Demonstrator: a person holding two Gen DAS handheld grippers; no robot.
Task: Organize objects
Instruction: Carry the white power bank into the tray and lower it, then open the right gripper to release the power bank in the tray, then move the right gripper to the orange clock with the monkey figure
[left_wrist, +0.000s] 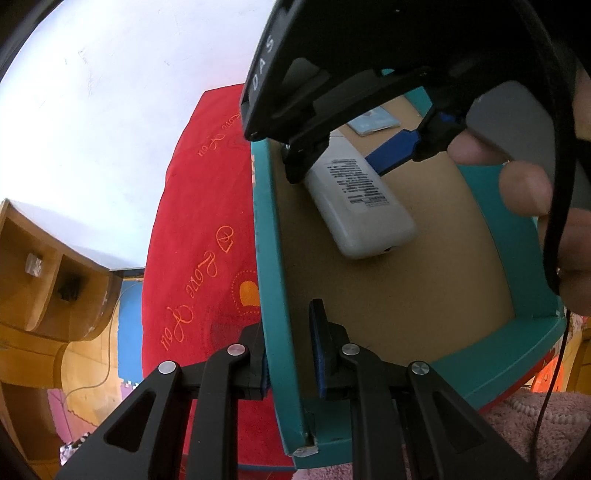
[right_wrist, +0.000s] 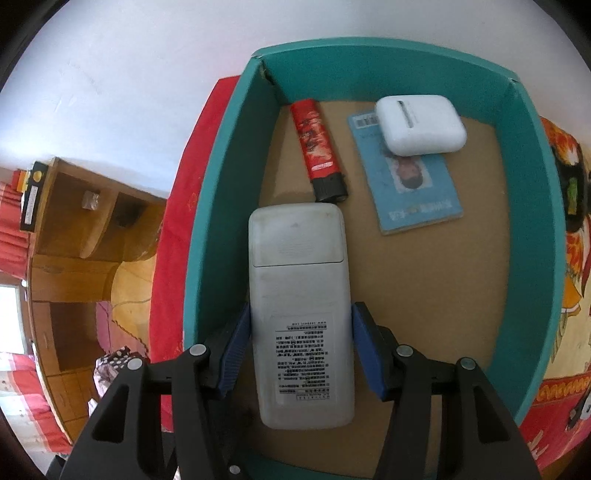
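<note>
Between the jaws of the right gripper (right_wrist: 299, 350), which points steeply down into the teal box (right_wrist: 218, 206), lies a white remote control (right_wrist: 297, 295), label side up, its long body running away from the jaws along the cardboard floor of the box. The blue pads (right_wrist: 238, 347) press on both of its long sides. Just beyond the remote's far end lies a red lighter (right_wrist: 317, 147); farther off and to the right of the jaws sits a blue card (right_wrist: 421, 192) with a white earbud case (right_wrist: 421, 123) resting on its far corner.

The left gripper (left_wrist: 291, 350) also tilts steeply down, its jaws clamped together on the near left wall of the box (left_wrist: 273, 258), one pad outside, one inside. Ahead of it a person's hand (left_wrist: 532, 184) wraps the right gripper's handle. The box rests on a red blanket (left_wrist: 199, 221).
</note>
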